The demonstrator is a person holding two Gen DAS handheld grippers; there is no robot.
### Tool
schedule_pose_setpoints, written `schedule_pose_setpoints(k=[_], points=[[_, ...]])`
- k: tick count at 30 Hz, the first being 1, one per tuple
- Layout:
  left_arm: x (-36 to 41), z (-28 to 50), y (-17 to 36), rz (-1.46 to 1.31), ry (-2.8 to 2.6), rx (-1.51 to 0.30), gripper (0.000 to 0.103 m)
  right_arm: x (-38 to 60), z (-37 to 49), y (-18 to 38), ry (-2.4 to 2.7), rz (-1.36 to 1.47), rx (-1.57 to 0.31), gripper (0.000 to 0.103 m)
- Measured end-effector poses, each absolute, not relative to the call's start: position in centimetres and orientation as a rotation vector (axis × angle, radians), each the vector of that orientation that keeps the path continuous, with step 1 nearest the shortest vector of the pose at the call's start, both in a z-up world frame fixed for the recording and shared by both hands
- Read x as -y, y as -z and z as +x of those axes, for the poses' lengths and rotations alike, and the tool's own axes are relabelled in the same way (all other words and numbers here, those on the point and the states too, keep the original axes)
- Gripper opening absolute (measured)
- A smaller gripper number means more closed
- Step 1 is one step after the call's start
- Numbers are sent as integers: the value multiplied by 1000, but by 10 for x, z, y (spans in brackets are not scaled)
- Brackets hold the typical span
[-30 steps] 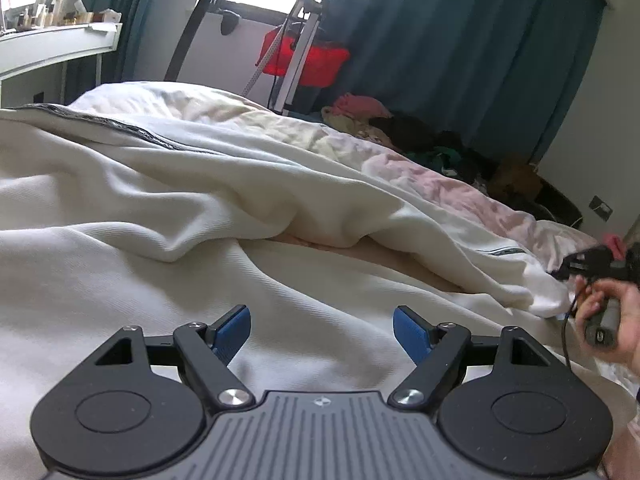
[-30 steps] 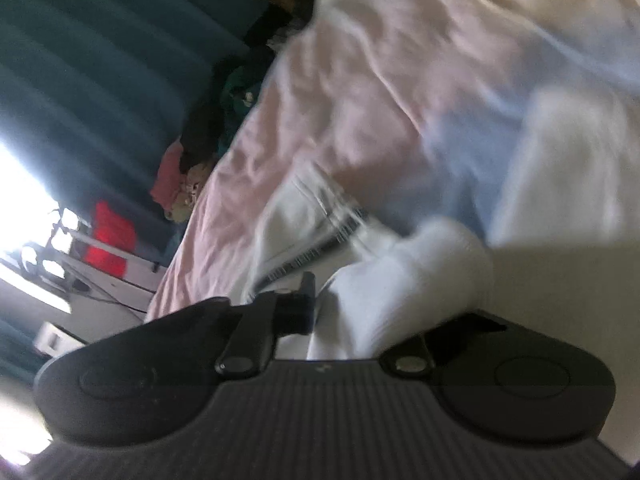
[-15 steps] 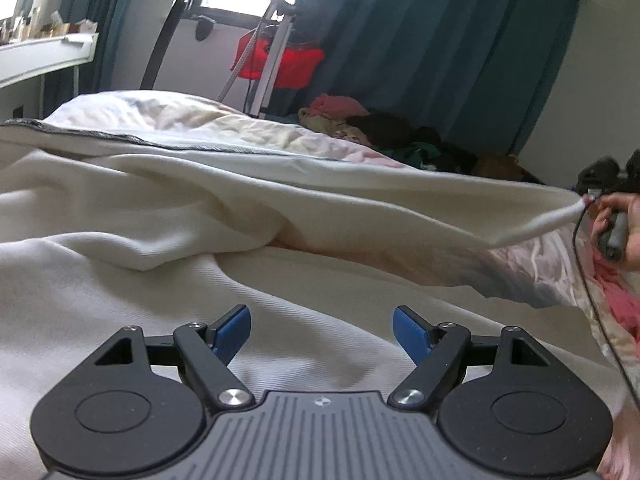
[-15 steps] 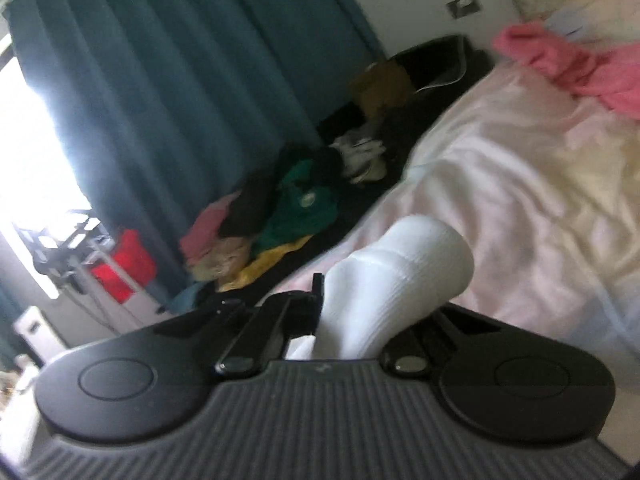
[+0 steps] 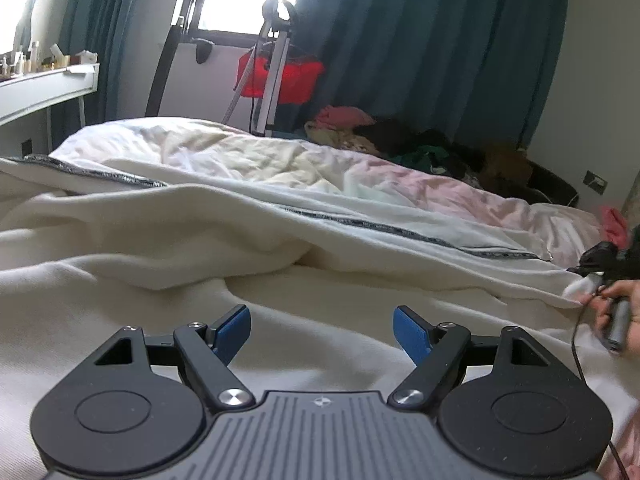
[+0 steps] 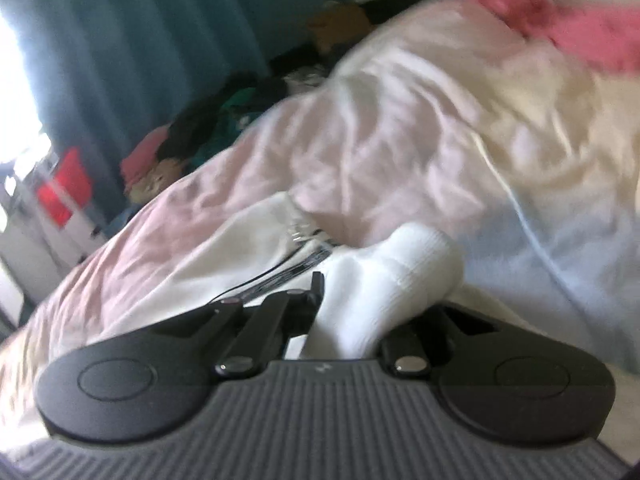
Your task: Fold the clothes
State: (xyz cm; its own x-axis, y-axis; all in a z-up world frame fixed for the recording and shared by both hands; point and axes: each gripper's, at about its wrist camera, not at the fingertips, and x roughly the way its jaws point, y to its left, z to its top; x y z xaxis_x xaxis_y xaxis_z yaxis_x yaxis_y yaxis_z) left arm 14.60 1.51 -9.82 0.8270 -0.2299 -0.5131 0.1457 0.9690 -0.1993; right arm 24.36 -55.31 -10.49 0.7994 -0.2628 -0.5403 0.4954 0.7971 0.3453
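A large cream-white garment point(image 5: 168, 240) with a dark patterned stripe point(image 5: 384, 226) lies spread over the bed. My left gripper point(image 5: 322, 326) is open and empty, low over the cloth near its front. My right gripper point(image 6: 360, 300) is shut on the garment's white ribbed cuff point(image 6: 392, 268). It also shows at the right edge of the left wrist view point(image 5: 596, 276), holding the sleeve end low over the bed, in a hand.
A pink and white duvet point(image 5: 420, 188) covers the bed behind the garment. A heap of clothes point(image 5: 384, 136) lies at the far side by the dark teal curtain point(image 5: 420, 40). A red basket on a stand point(image 5: 280, 76) and a white shelf point(image 5: 44, 88) are at the back left. A pink cloth point(image 6: 560, 24) lies at the right.
My right gripper lifted the sleeve end up taut and has now lowered it back onto the bed at the right. The left gripper stayed open and nearly still.
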Motion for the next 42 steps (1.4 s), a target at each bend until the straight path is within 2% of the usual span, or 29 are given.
schedule_pose_setpoints(k=[1,4,6,8,15,24,25,27,28,29,30,32,39,42], points=[[-16,145,96,-150,195,-553,80,549,240,101,413,474,-496,11],[-15,139,90,-146,202,-547,80,520,214,81,360,428,-489,31],[-14,133,86,-135,201,-542,80,496,192,65,320,403,-480,69],[-12,124,82,-113,200,-534,80,468,166,49,276,369,-457,74],[-7,88,67,-49,201,-487,80,382,72,5,97,257,-311,73],[-31,46,52,-41,143,-514,80,361,28,8,52,146,-309,72],[-39,44,49,-60,123,-530,81,360,27,8,54,127,-315,70],[-59,40,42,-116,69,-564,83,358,24,9,78,92,-325,60],[-71,38,39,-152,39,-587,83,360,23,10,75,99,-331,59],[-85,37,36,-194,10,-612,83,361,23,11,72,105,-337,51],[-98,36,33,-233,-14,-632,83,363,22,12,71,111,-342,39],[-128,30,27,-312,-72,-669,83,366,23,14,88,113,-341,26],[-241,8,31,-768,-333,-797,85,370,17,12,129,107,-275,12],[-276,-2,46,-956,-428,-832,85,380,10,7,183,122,-212,11]])
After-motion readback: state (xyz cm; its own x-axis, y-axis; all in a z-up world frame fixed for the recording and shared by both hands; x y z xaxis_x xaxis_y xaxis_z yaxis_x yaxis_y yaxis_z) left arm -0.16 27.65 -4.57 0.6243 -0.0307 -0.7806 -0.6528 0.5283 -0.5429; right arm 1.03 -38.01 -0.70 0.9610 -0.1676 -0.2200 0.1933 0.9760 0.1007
